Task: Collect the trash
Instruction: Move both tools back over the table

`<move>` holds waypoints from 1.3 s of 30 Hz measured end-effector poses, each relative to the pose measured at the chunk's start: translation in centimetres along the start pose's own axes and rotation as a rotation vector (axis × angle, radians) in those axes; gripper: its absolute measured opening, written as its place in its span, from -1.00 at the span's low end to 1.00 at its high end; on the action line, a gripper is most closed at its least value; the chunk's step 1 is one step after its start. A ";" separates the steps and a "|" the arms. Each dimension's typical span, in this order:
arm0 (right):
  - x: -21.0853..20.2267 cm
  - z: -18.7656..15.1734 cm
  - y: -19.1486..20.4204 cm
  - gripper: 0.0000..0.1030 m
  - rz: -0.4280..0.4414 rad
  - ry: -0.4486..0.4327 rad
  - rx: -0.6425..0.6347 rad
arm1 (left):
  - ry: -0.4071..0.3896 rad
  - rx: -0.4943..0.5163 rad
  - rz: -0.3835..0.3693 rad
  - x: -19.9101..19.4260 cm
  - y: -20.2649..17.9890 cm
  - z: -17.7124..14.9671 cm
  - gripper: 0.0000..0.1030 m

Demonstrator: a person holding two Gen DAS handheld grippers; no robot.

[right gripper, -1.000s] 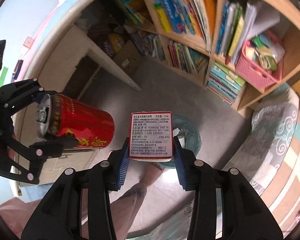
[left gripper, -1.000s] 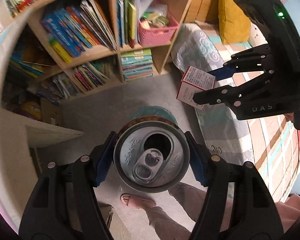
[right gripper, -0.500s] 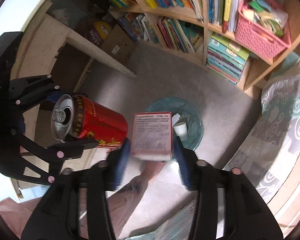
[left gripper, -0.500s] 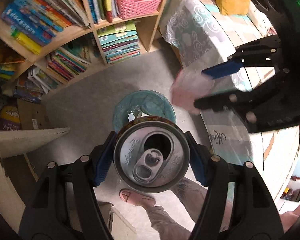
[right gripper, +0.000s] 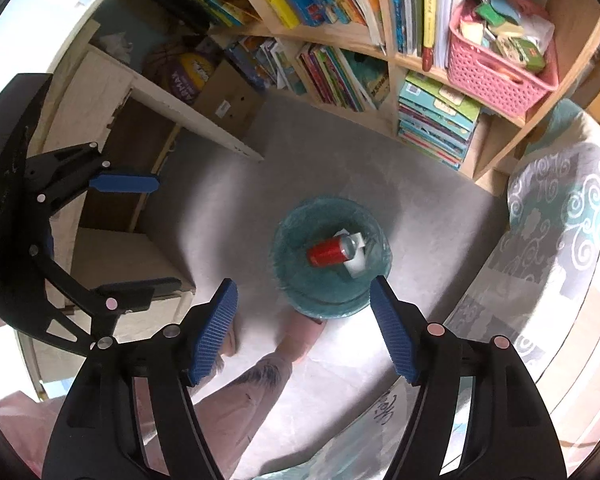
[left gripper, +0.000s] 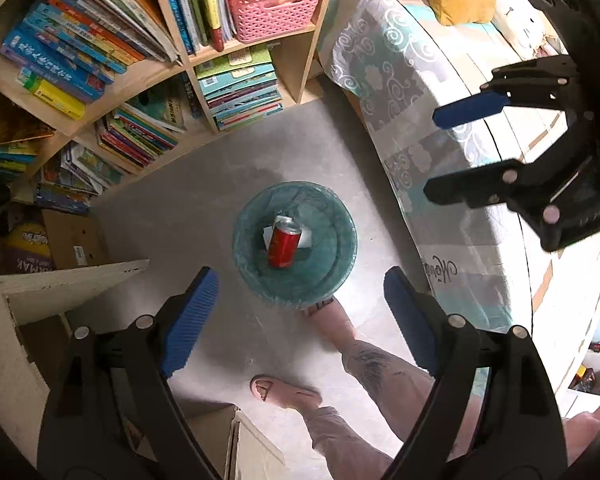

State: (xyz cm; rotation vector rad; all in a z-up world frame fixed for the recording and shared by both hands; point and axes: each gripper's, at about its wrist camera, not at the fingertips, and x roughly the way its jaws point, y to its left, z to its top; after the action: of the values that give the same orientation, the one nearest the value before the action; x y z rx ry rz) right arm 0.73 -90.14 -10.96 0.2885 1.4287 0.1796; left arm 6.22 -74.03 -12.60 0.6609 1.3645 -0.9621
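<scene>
A round bin with a teal bag (left gripper: 332, 220) (right gripper: 296, 280) stands on the grey floor below both grippers. A red drink can (left gripper: 283, 245) (right gripper: 329, 251) lies inside it on white card or paper (left gripper: 305, 239) (right gripper: 356, 265). My left gripper (left gripper: 300, 314) is open and empty, high above the bin; it also shows in the right wrist view (right gripper: 140, 236). My right gripper (right gripper: 303, 326) is open and empty above the bin; it also shows in the left wrist view (left gripper: 440, 152).
A wooden bookshelf (left gripper: 172, 64) full of books holds a pink basket (left gripper: 274, 12). A bed with a patterned cover (left gripper: 400, 92) runs along the right. A white desk corner (left gripper: 60, 280) and a cardboard box (left gripper: 74, 236) are at left. The person's feet (left gripper: 284, 392) stand beside the bin.
Both grippers swung over the bin and opened. The red can left my left gripper and the small carton left my right gripper; both now lie in the bin.
</scene>
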 end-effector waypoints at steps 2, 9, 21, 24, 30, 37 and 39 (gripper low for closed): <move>-0.6 0.3 0.4 0.34 0.000 -0.004 -0.016 | -0.007 -0.010 0.006 -0.6 0.1 -0.2 0.61; -3.8 2.0 3.4 0.34 -0.004 -0.044 -0.114 | -0.073 -0.070 0.032 -6.1 0.9 -1.7 0.61; -10.8 9.1 16.5 0.46 0.068 -0.125 -0.503 | -0.199 -0.358 0.141 -18.4 6.6 -9.2 0.61; -11.5 10.9 20.4 0.46 0.088 -0.134 -0.590 | -0.226 -0.458 0.187 -21.3 8.8 -12.5 0.61; -12.1 14.4 29.7 0.58 0.136 -0.169 -0.745 | -0.272 -0.634 0.281 -25.9 13.4 -19.7 0.69; -10.8 17.8 40.0 0.60 0.168 -0.164 -0.914 | -0.252 -0.810 0.393 -29.4 19.1 -29.3 0.69; -10.1 18.8 43.0 0.66 0.177 -0.160 -0.966 | -0.249 -0.863 0.419 -30.2 20.9 -31.8 0.69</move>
State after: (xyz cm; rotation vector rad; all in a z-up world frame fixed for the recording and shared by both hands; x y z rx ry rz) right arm 20.06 -53.81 13.73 -0.3628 1.0178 0.9308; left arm 10.08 -31.24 10.06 0.1373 1.1997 -0.0673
